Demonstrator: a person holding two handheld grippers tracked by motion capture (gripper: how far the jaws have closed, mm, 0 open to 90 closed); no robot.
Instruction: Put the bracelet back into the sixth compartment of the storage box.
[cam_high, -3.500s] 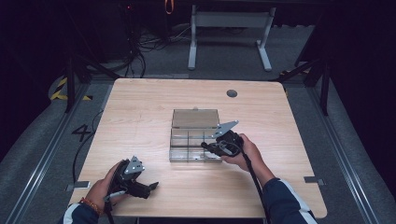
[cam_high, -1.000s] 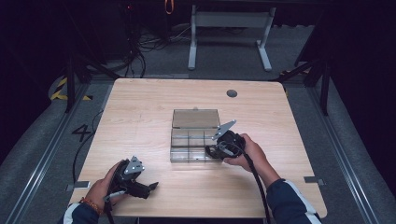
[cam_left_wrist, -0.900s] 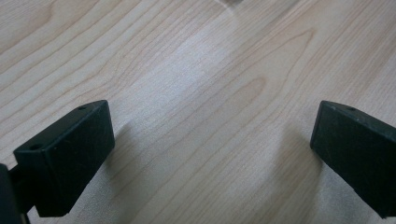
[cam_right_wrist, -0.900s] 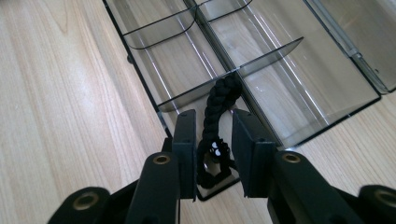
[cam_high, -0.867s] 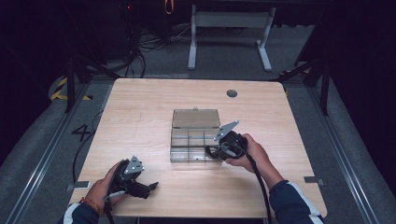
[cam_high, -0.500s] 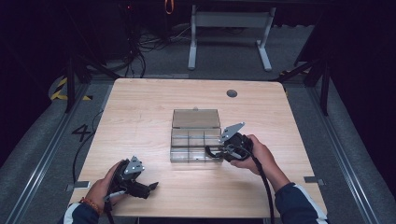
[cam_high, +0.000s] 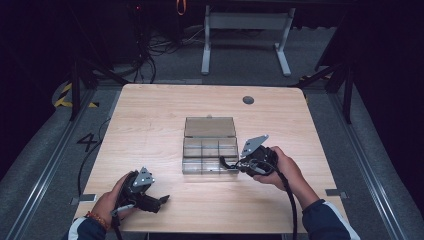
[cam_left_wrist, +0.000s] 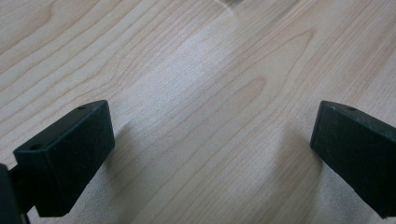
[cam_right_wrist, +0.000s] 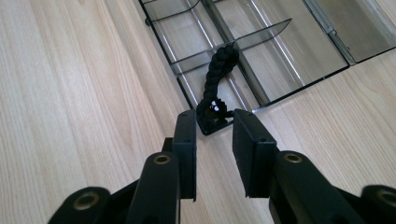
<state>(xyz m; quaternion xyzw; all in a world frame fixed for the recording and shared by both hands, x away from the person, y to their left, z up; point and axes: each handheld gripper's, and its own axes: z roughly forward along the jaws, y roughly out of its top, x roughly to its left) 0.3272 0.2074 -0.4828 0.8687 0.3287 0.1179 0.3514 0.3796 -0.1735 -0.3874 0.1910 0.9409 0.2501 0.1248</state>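
Over the Wooden Table, a Cord Half in the Box

At the near left edge of the table my left gripper rests low; its own view shows both blunt black jaws spread wide over bare pale wood grain, holding nothing. Mid-table stands the clear plastic box, lid open, split by thin dividers. From my right gripper view, a black braided cord drapes over the box's near wall. My right gripper stands partly open, its tips flanking the cord's end; it has drawn back slightly from the box since a moment ago.
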